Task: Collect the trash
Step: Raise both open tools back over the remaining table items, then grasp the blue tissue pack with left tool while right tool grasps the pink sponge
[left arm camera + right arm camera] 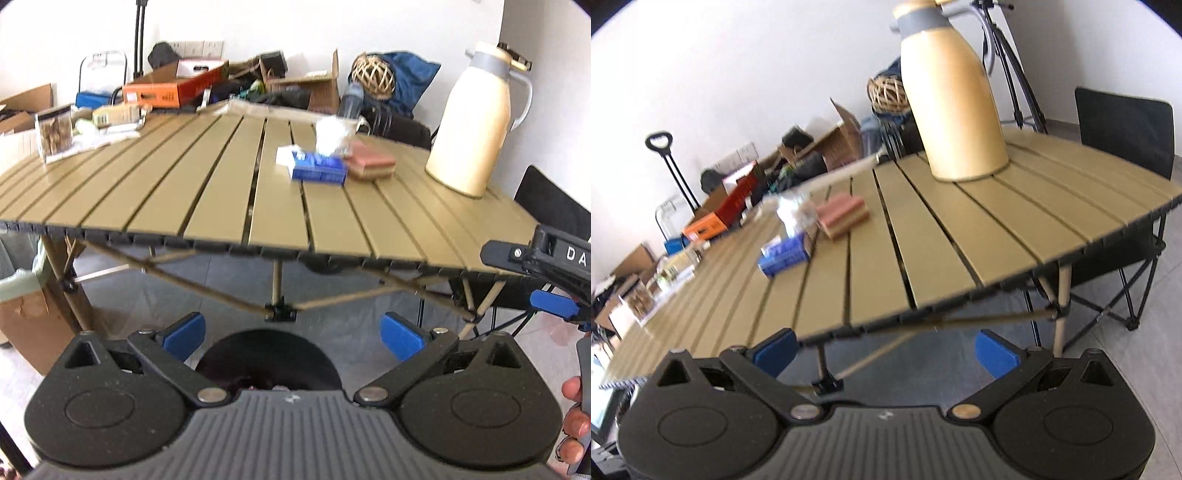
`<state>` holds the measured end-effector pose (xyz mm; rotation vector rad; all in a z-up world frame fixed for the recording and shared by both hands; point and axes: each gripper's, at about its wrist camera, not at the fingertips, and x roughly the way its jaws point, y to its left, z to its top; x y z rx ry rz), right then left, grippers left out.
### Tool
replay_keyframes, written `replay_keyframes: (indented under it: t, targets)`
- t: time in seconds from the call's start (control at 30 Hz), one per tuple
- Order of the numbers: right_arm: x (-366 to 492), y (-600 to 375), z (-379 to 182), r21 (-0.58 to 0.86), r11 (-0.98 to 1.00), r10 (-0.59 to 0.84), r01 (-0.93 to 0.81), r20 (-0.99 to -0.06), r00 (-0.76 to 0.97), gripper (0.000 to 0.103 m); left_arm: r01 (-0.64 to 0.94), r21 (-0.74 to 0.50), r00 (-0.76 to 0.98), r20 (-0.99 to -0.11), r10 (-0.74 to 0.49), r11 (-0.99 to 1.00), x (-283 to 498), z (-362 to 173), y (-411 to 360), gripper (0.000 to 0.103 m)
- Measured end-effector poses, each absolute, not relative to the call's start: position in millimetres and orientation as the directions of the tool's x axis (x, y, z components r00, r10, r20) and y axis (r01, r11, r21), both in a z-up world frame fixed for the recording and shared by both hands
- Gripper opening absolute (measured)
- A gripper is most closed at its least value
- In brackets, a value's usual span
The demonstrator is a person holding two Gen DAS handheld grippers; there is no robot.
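both tools are at the approach step, before any trash is taken. the left hand-held gripper (pixel 293 338) hangs below and in front of the near edge of the surface (pixel 155 192), with its blue pads (pixel 402 339) spread wide and nothing between them. the right hand-held gripper (pixel 884 349) is the same: released, empty, low before the edge of the surface (pixel 934 236). in the left view the right tool shows at the far right, with fingers of a hand (pixel 574 417) on its grip.

what counts as trash is a judgement here. ahead of the left hand-held gripper, and well apart from it, lies a blue packet (pixel 319 166) with a white part on it, and just behind that something crumpled and clear (pixel 334 134), too blurred to name. these look the most likely things to collect. from the right hand-held gripper the blue packet (pixel 785 254) is ahead and to the left. a pink block (pixel 844 214) lies just beside it, and the cream jug (pixel 955 99) stands ahead and a little to the right; both are probably not trash.

no bin is clearly seen in either view. the next move needs a lift above the edge, then a reach forward over the slats with the jaws kept wide.
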<state>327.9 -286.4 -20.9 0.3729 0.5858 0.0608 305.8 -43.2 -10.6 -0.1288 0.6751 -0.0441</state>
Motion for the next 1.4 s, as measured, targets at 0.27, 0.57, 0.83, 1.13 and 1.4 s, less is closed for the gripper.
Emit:
replay_keyframes:
  t: [0.27,0.57,0.83,1.13,1.4]
  targets:
    - [343.2,-283.1,17.5,0.384,0.923,0.149,0.038,-0.444,0.883,0.103,-0.012,-0.142,0.834,-0.548,-0.069,0.990,321.4,17.0,-46.5,0.103]
    - [387.3,-279.4,33.7,0.387,0.922,0.142,0.030,-0.409,0.901,0.103,-0.043,-0.160,0.858,-0.512,-0.045,0.986,370.9,28.7,-48.1,0.103]
    - [435.1,-285.0,28.2,0.377,0.923,0.082,0.084,-0.406,0.910,0.103,-0.054,-0.157,0.855,-0.517,-0.036,0.986,425.2,26.5,-56.0,0.103]
    - [469.2,-300.3,15.8,0.386,0.909,0.005,0.159,-0.390,0.921,0.103,-0.053,-0.123,0.813,-0.582,-0.029,0.991,496.3,7.9,-73.8,0.103]
    - [483.8,-324.9,-2.3,0.416,0.883,-0.047,0.218,-0.383,0.922,0.103,-0.088,-0.052,0.777,-0.629,0.036,0.995,544.3,-12.0,-92.7,0.103]
